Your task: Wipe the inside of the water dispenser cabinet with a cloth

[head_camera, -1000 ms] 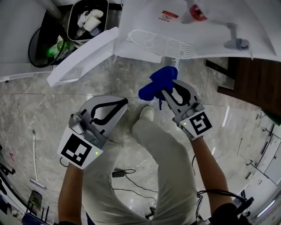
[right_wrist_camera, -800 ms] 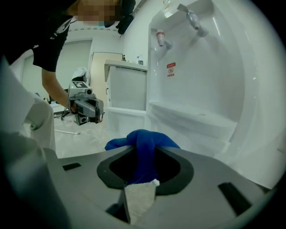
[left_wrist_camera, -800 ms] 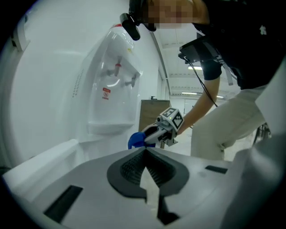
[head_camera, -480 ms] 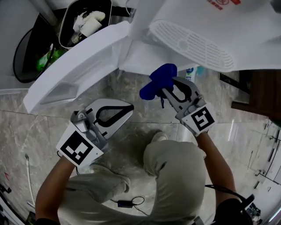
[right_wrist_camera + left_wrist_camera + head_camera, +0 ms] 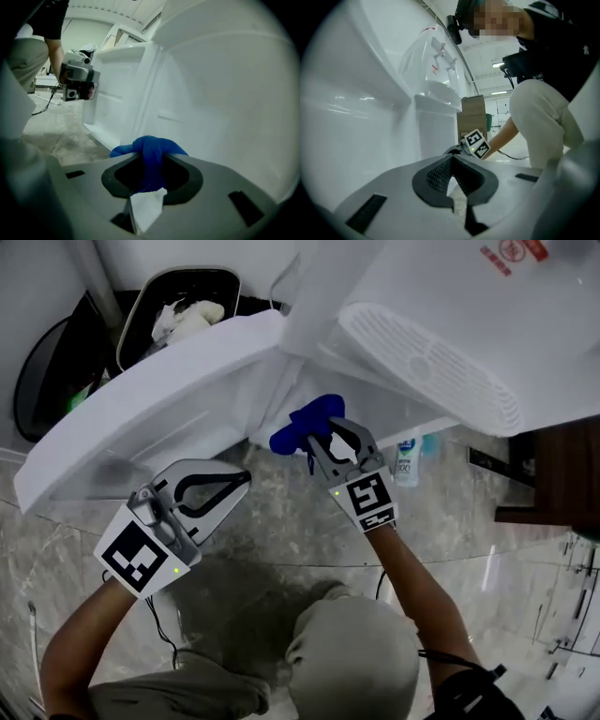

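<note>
Right gripper (image 5: 323, 439) is clamped on the bunched blue cloth (image 5: 305, 423), which sticks out past the jaw tips. It hangs at the mouth of the open cabinet (image 5: 272, 381), just under the water dispenser (image 5: 450, 324) body. Cabinet door (image 5: 141, 418) is swung wide open to the left. Left gripper (image 5: 239, 480) has its jaws together with nothing in them, low by the door's bottom edge.

Progress: door is open and the cloth is gripped. Cloth looks not yet on any inner wall, so the wiping itself is likely all left.

Writing: red label (image 5: 511, 251) on the dispenser front, too small to read. Bottle (image 5: 405, 460) on the floor by the dispenser's base, print unreadable.
</note>
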{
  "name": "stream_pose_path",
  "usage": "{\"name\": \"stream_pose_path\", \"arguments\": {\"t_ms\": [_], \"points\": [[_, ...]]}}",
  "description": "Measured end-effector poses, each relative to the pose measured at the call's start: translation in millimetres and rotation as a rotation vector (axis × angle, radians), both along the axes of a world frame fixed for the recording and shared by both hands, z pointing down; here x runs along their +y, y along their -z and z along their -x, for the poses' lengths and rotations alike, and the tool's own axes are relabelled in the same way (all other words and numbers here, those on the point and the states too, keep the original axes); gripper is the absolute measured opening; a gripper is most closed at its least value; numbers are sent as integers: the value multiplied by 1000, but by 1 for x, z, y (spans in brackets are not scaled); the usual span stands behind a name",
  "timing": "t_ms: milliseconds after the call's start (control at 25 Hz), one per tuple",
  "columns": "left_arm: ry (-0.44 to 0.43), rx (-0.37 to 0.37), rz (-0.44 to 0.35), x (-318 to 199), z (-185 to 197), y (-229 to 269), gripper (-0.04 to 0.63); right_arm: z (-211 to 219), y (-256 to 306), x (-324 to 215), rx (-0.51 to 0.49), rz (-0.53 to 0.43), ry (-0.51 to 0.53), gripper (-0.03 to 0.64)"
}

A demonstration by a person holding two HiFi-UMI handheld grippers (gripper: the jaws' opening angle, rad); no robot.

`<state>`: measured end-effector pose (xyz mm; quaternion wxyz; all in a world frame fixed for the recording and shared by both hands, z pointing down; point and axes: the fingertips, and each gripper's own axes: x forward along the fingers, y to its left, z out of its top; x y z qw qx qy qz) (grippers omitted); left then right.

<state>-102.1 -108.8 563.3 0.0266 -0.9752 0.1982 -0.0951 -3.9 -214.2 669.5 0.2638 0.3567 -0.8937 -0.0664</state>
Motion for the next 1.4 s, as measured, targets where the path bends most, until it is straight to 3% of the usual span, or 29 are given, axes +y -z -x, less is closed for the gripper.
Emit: {"name": "stream_pose_path", "arguments": {"t_ms": [80,200,280,400,600,880,1240,1400], "points": [[6,-12,9,4,-2,-4,-5,10,-10,-16,33,1,11,100],[129,78,180,-6,3,-10,-5,25,-22,-51,84,17,24,100],[172,107,224,-13,2,-12,-5,28,-37,-69,112,77,15,100],[186,112,232,-14,0,-5,-5,26,-56,-91,204,117,10,100],[211,133,222,-17,1,11,-5,25,-64,-125,242,131,-16,98],[194,115,212,-18,-6,10,-5,24,-59,-149,222,97,-93,95],[192,141,229,-15,-3,11,-5,28,-60,-102,215,34,-37,95],[169,142,226,-11,-12,12,-5,24,-62,-132,202,82,-109,95]]}}
